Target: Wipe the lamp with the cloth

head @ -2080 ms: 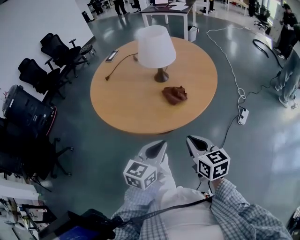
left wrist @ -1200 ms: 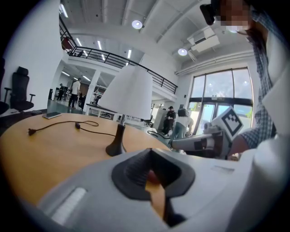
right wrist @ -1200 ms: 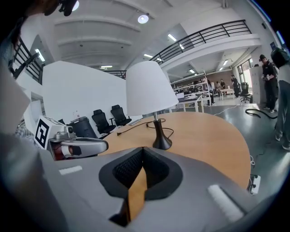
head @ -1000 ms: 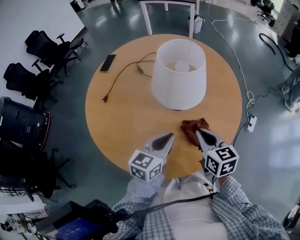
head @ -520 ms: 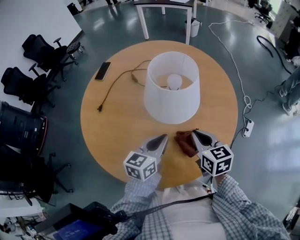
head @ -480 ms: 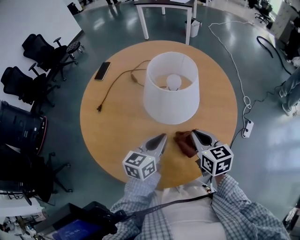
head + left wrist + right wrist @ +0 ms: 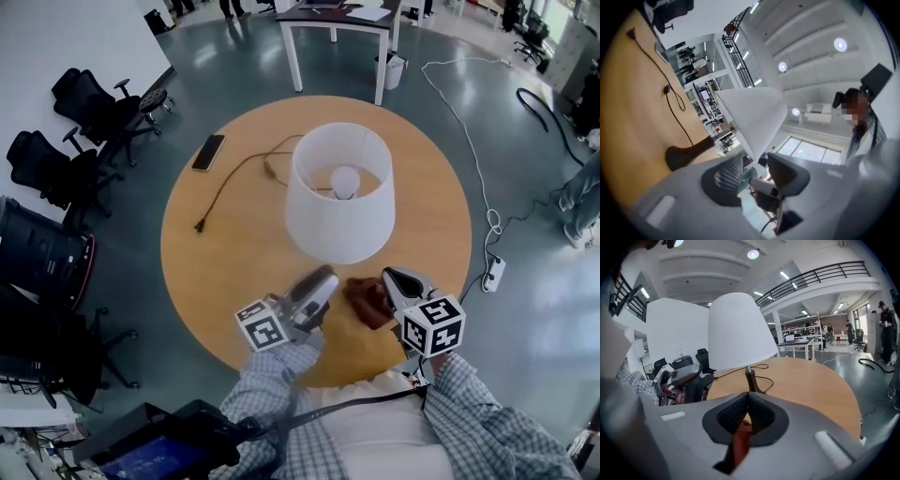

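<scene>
Two hand-held grippers hang over the near edge of the round worktop (image 7: 234, 253), and the wiping itself has not begun. The right hand-held gripper (image 7: 747, 409) is clamped on the reddish-brown cloth (image 7: 367, 300): a fold is pinched between its closed jaws, while the rest bunches just in front of the lamp (image 7: 339, 197). Whether that loose part rests on the wood or hangs clear of it I cannot tell. The left hand-held gripper (image 7: 757, 172) has just been opening its jaws, which stand apart with nothing between them, pointed toward the lower edge of the white shade. The lamp stands upright near the middle of the worktop, its cord (image 7: 234, 183) trailing off to the left, with a phone (image 7: 207, 152) lying beyond. Taking up the cloth looks done. What remains is the real work — carrying the cloth to the shade, probably the stem and base too, and rubbing it over them. By its aim, the left one seems meant to steady the lamp.
</scene>
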